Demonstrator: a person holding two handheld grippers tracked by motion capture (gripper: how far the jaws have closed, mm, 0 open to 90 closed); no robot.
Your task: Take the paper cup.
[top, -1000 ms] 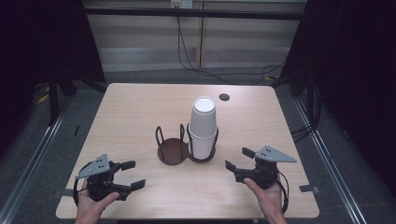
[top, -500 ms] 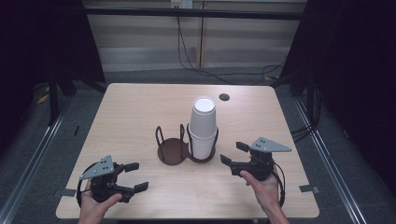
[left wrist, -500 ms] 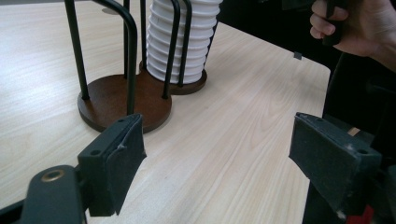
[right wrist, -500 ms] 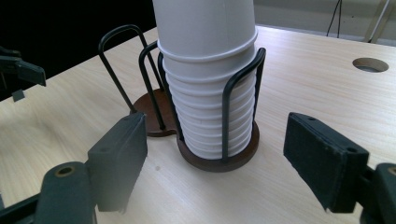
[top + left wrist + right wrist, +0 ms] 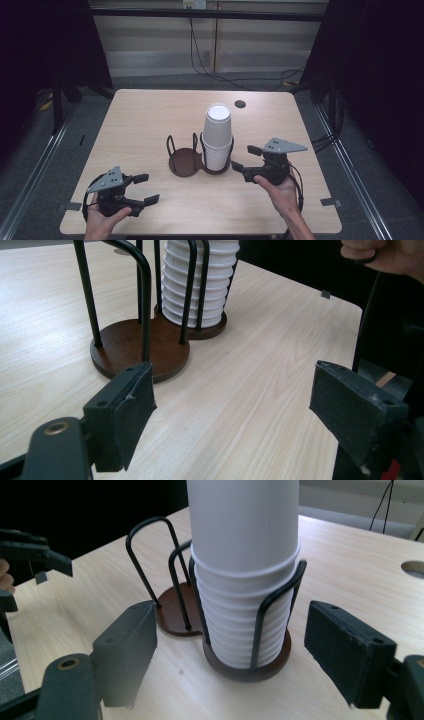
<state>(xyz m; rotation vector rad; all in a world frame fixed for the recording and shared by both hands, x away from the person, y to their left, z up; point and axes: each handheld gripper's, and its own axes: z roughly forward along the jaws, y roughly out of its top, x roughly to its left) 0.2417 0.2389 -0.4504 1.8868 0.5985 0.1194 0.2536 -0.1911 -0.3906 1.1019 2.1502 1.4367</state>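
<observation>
Our right gripper (image 5: pixel 241 159) is wide open with nothing between its jaws, and it sits just beside the stack of white paper cups (image 5: pixel 217 137), close but not touching. From the right gripper view we see the cups (image 5: pixel 245 575) right in front of the two black jaws, standing upright.

We see the cups stand in the right half of a dark wire holder (image 5: pixel 190 159) with two round brown bases. Its left half has no cups in it. The holder is near the middle of the wooden table (image 5: pixel 150 115).

Our left gripper (image 5: pixel 148 189) is open too, and it holds nothing. It rests low near the front left corner of the table, well apart from the holder. In the left gripper view we look across bare wood to the holder (image 5: pixel 140 347) and the cups (image 5: pixel 197 282) behind it.
</observation>
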